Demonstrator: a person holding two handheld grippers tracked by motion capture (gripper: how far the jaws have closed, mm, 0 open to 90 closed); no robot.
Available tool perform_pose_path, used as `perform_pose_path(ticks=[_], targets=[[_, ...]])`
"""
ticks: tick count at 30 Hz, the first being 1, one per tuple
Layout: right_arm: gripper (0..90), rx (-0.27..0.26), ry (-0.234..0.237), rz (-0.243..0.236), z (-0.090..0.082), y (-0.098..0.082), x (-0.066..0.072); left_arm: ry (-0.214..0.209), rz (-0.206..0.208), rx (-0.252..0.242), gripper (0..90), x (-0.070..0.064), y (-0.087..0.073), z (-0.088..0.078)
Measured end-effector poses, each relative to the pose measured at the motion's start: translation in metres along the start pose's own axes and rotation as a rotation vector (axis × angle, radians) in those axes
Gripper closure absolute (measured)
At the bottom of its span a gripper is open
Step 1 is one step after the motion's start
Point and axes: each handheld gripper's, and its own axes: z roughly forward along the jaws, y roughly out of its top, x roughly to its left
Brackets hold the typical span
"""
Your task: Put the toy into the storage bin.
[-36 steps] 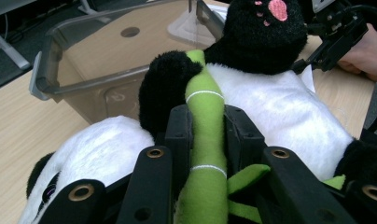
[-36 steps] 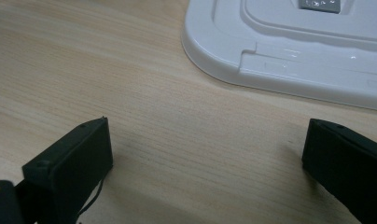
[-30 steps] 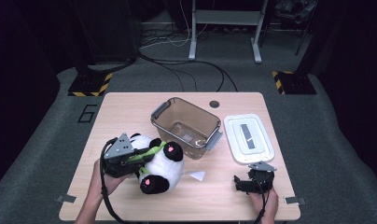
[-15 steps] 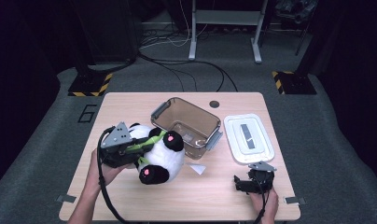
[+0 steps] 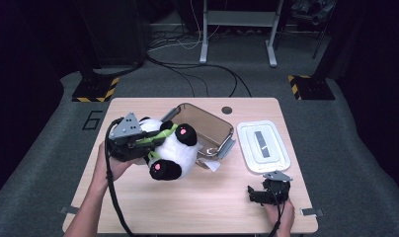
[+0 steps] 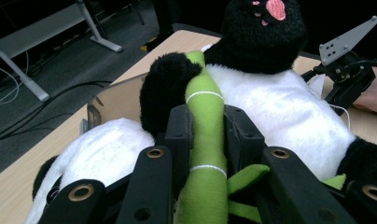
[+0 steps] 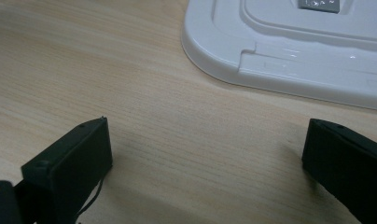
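left jaws tight on panda's green bamboo stalk [image 6: 205, 140], clearest in left gripper view

The left gripper [image 5: 138, 143] is a black, blocky body topped by a grey three-cornered plate with small holes, and a black cable trails from it along the bare forearm toward the near edge of the table [image 5: 197, 202]. Seen from its own camera, its two black jaws are flat bars with brass-ringed screw holes near their bases. The right gripper [image 5: 267, 193], near the table's front right corner, is black too, with the same grey plate, squared jaw tips and a thin black cable.
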Motion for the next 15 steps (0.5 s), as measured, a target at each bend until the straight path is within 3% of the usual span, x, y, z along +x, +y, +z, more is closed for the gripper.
perform_pose_path(ticks=[15], targets=[[0.7, 0.0, 0.001, -0.001, 0.0, 0.0, 0.0, -0.004, 0.047, -0.008, 73.3, 0.012, 0.032, 0.015]])
